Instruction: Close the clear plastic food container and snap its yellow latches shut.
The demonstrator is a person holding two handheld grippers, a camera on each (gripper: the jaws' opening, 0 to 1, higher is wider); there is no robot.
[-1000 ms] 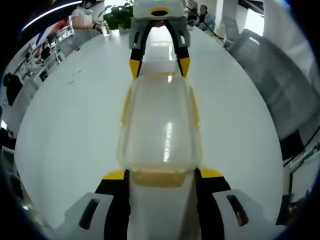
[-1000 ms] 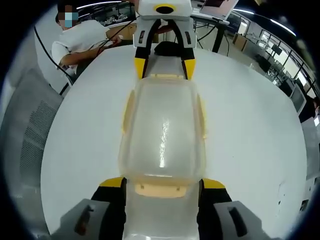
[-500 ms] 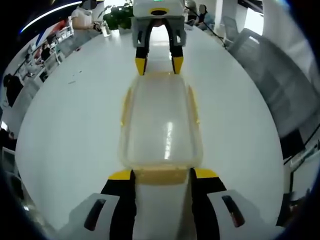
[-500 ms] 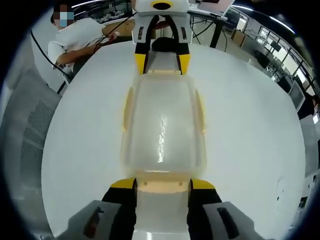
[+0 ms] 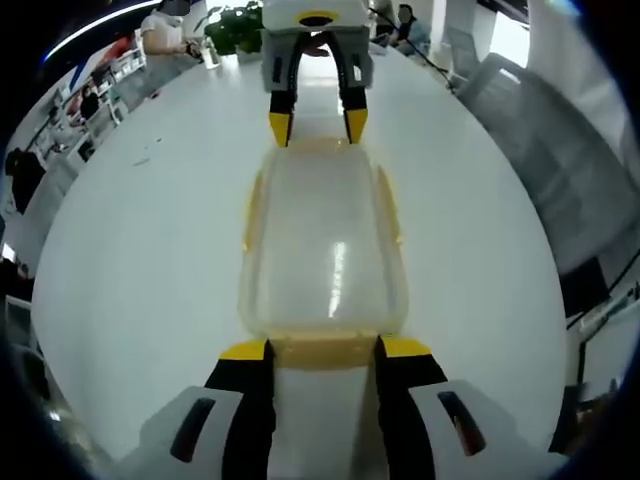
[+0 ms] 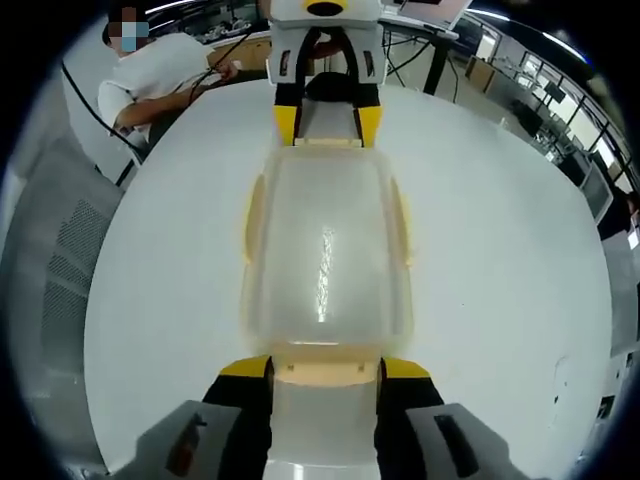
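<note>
The clear plastic container point(image 5: 325, 250) lies lid-on along the white table point(image 5: 130, 270), also seen as the container point(image 6: 325, 250) from the other end. Pale yellow latches point(image 5: 250, 215) run along its long sides. My left gripper point(image 5: 322, 350) is at the near end, its yellow-tipped jaws pressed against both sides of the yellow end latch point(image 5: 322, 355). At the far end my right gripper point(image 5: 317, 125) faces me. In the right gripper view my right gripper point(image 6: 323, 368) clasps its own end latch point(image 6: 323, 375) the same way, with the left gripper point(image 6: 327, 125) opposite.
A grey mesh chair point(image 5: 560, 150) stands off the table's right edge, and another chair point(image 6: 60, 260) to the left in the right gripper view. A person in a white shirt point(image 6: 160, 80) sits beyond the table. A potted plant point(image 5: 230, 25) stands at the far end.
Both grippers' jaws have narrowed from wide apart to tight against the container's end latches. The container has stayed in place.
</note>
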